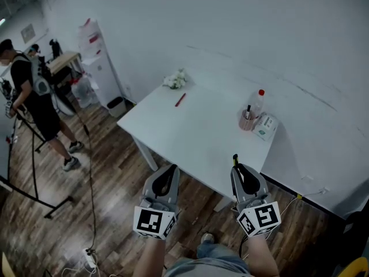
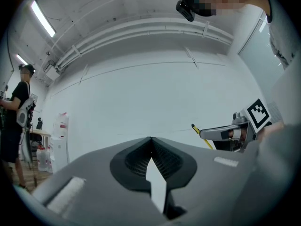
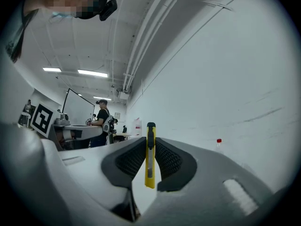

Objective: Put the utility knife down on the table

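The yellow utility knife (image 3: 150, 159) stands upright, pinched between the 2 jaws of the right claw (image 1: 238, 167), which is held in the air by the near edge of the white counter (image 1: 196, 137). The left claw (image 2: 151, 140), beside it, is pressed together on nothing.

Table (image 1: 196, 137) stands w/ its far side along the wall (image 1: 259, 33). On it: flowers (image 1: 175, 80) at far-left corner, pen (image 1: 180, 100) just before them. At the right end, bottle (image 1: 258, 103) nearest the wall, cup (image 1: 247, 120) in front of it, box (image 1: 265, 126) just right of cup. Left of table: dispenser (image 1: 98, 62) against wall, bin (image 1: 117, 105) betw. it & table. A person (image 1: 31, 91) stands further left on the floor (image 1: 115, 183). L gripper (image 1: 171, 167) & R gripper (image 1: 236, 165) are side by side near table's near edge, utility knife (image 1: 235, 160) betw. R jaws, sticking out fwd.
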A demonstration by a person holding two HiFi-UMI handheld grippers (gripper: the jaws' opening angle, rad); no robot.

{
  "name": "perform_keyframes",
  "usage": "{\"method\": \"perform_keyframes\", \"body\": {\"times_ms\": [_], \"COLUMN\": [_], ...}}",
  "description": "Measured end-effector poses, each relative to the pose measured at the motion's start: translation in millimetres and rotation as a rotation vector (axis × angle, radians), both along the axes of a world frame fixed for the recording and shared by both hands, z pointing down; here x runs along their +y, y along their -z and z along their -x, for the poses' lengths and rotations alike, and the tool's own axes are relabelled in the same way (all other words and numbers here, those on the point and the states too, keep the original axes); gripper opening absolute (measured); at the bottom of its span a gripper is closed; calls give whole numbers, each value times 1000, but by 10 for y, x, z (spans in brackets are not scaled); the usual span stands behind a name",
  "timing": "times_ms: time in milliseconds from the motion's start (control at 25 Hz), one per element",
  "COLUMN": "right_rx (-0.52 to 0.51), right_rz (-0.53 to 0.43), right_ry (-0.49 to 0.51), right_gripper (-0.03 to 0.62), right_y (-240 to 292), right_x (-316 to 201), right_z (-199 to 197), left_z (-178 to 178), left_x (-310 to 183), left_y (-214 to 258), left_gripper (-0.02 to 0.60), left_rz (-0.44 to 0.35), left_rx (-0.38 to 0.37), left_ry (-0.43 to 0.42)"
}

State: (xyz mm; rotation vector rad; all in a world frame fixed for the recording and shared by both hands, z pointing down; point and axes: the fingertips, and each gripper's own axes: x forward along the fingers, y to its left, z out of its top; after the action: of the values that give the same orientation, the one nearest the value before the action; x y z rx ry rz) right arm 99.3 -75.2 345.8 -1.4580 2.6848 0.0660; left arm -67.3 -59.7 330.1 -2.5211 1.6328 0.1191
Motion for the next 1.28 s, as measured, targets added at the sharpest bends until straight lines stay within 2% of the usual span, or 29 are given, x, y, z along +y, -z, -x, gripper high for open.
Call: {"method": "perform_keyframes", "body": {"times_ms": [400,720,1280], "right_rx": [-11,-21,7], "right_rz": [14,46,126], "right_ry": [46,61,34], "right_gripper": [60,60,60], "right_y": [-55,-143,-368], "right_x": [-448,-696,-1288], "right_z": [-90,-65,151], "left_z": [-133,-92,19], "left_x": [-370,-560,-1186], "left_y": [22,-48,4], "left_gripper": [2,3,3], "left_rz": [-8,13,6], "left_rx": [5,13,-7], "left_ry": [34,50,-7]}}
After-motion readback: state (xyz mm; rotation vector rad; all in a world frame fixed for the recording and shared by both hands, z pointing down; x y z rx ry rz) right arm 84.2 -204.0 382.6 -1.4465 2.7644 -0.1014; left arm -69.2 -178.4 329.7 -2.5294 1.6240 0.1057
